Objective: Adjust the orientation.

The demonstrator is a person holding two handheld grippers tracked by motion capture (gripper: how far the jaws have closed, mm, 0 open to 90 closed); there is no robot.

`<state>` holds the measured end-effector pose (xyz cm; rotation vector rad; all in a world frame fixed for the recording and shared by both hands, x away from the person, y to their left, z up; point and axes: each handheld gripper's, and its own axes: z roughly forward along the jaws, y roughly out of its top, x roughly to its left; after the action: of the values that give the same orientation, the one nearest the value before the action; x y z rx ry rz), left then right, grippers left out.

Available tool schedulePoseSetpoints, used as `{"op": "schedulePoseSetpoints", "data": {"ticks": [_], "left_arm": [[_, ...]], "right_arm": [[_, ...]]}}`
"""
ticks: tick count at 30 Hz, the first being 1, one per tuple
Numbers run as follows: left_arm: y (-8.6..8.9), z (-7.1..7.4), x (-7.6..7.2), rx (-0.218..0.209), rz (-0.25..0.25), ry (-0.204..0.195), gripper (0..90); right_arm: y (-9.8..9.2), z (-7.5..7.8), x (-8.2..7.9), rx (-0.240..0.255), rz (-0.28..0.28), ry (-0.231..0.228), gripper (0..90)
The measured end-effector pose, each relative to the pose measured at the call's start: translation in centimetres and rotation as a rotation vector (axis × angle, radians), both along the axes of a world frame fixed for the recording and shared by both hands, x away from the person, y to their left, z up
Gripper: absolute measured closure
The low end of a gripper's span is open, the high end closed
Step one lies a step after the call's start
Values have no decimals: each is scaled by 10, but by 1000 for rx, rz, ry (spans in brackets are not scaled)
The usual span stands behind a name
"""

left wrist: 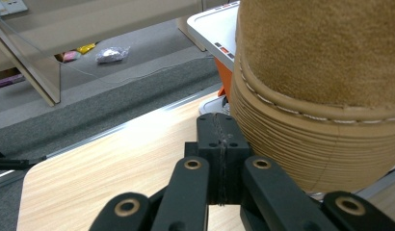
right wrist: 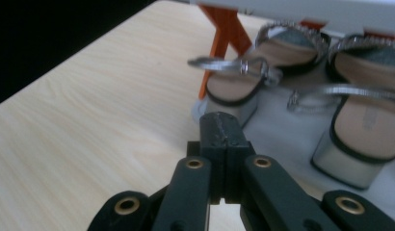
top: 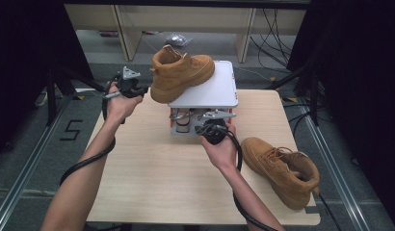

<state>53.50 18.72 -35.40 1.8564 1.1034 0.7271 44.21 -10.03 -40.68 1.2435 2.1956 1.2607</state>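
**Both grippers clenched empty at the shoe rack**

The wooden table [top: 152, 168] carries a white two-tier rack [top: 212, 86]. A tan boot [top: 178, 72] overhangs its top; another [top: 282, 168] lies near my right arm. Silver sandals [right wrist: 292, 77] underneath are half hidden. My left gripper [left wrist: 219, 139] and right gripper [right wrist: 219, 134] are clenched, holding nothing.

both claws, left [top: 138, 89] and right [top: 211, 130], closed, empty
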Motion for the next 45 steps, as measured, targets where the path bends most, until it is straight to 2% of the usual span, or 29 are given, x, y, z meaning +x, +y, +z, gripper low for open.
{"op": "schedulePoseSetpoints", "data": {"ticks": [3, 4, 5, 7, 10, 11, 15, 16, 18, 19, 21, 22, 23, 24, 25, 28, 31, 32, 35, 37, 38, 42, 43, 45], "left_arm": [[0, -1, 0, 0, -2, 3, 899], [0, -2, 0, 7, -12, 2, 899], [0, -2, 0, 7, -12, 2, 899], [-1, -4, 0, -2, -21, 5, 899], [-2, -4, -1, 12, -23, 3, 900], [-2, -4, -1, -1, -22, 2, 900], [-2, -2, -1, 7, -21, 14, 900], [-4, -2, -2, -10, -18, 17, 900], [-4, 0, -3, 10, -21, 23, 900], [-5, 0, -3, 2, -21, 28, 900], [-5, 1, -4, 14, -32, 44, 900], [-7, 1, -4, -1, -29, 40, 900], [-6, 2, -6, 18, -37, 43, 900], [-8, 2, -6, 0, -31, 40, 900], [-8, 3, -7, 17, -39, 46, 900], [-9, 2, -7, 4, -35, 43, 900], [-9, 4, -8, 28, -40, 46, 900], [-11, 3, -8, 14, -32, 40, 900], [-11, 6, -9, 32, -40, 40, 900], [-12, 7, -9, 20, -38, 37, 900], [-12, 9, -10, 38, -40, 41, 900], [-12, 9, -9, 39, -37, 45, 900], [-13, 9, -9, 26, -33, 43, 900], [-12, 10, -10, 63, -32, 37, 900]], "right_arm": [[4, 4, 3, 22, -1, 0, 900], [8, 8, 6, 28, 4, -21, 900], [10, 10, 8, 33, 0, -18, 900], [14, 12, 12, 29, 2, -37, 900], [18, 14, 15, 27, 0, -45, 900], [22, 16, 17, 33, 6, -42, 900], [29, 19, 22, 32, 7, -63, 900], [30, 20, 23, 38, 8, -57, 900], [33, 23, 27, 43, 4, -67, 900], [34, 25, 29, 41, 2, -74, 900], [37, 28, 32, 42, -3, -80, 900], [39, 30, 35, 39, 2, -90, 900], [40, 32, 36, 42, 3, -83, 900], [42, 34, 37, 44, -6, -77, 900], [44, 35, 38, 44, -5, -78, 900], [49, 38, 41, 58, 0, -90, 900], [50, 38, 44, 56, -7, -98, 900], [49, 38, 46, 54, -4, -96, 900], [49, 37, 48, 57, -16, -91, 900], [50, 37, 49, 59, -16, -84, 900], [51, 36, 51, 55, -17, -84, 900], [55, 33, 55, 54, -13, -76, 900], [56, 34, 55, 56, -17, -78, 900], [59, 34, 56, 59, -13, -72, 900]]}}
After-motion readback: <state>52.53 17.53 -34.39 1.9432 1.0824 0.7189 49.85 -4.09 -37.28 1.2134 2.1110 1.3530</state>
